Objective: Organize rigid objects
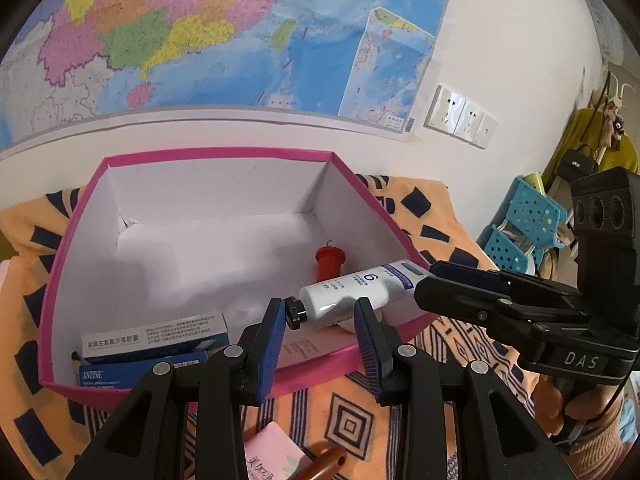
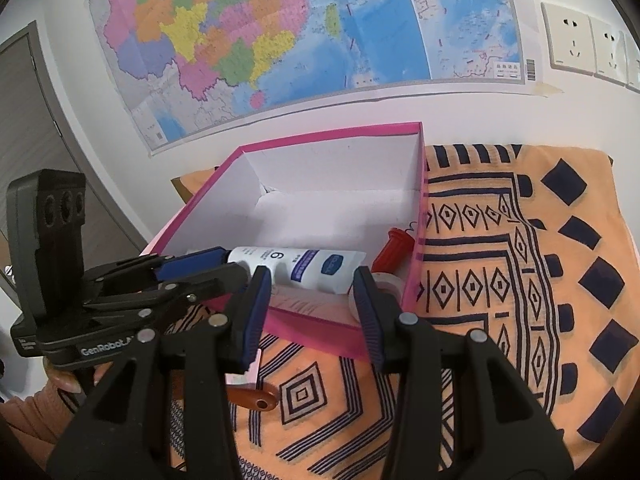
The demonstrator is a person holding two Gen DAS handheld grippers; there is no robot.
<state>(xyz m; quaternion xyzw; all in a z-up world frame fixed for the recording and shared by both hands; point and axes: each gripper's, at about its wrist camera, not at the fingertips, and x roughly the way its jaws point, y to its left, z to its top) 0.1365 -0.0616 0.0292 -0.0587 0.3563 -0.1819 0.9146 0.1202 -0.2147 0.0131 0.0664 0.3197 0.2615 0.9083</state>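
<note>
- Down at the near right corner of the pink box [image 1: 80, 216] sits the white tube [image 1: 360, 292]. Its black cap points left and low, its crimped end right and higher.
- Left gripper [image 1: 320, 304]: blue pads part-way spread, and the tube crosses the gap between them. The cap is just beside the left pad, and the body passes behind the right pad's tip.
- Do those pads press on the tube? I cannot tell — it may lie just beyond the tips.
- Right gripper [image 2: 311, 272]: jaws a touch wider, and the tube spans that gap too. The crimped end is right at the tip of its right pad.
- From the left wrist view, the right gripper's fingertips flank that crimped end. Whether they pinch it or merely line up with it cannot be told.
- Just behind the tube a red plug-shaped piece [image 1: 330, 262] stands near the box's right wall.
- Under the tube's right end is a white round thing [image 2: 386, 282], partly hidden.
- Across the box, in the near left corner, a grey-and-white medicine carton [image 1: 156, 336] lies on a blue carton [image 1: 132, 372].
- The box rests on an orange patterned cloth [image 2: 520, 280].
- On the cloth in front of the box are a pink card [image 1: 272, 456] and a brown handle [image 1: 324, 460], touching.
- A coloured map [image 2: 280, 32] covers the wall behind.
</note>
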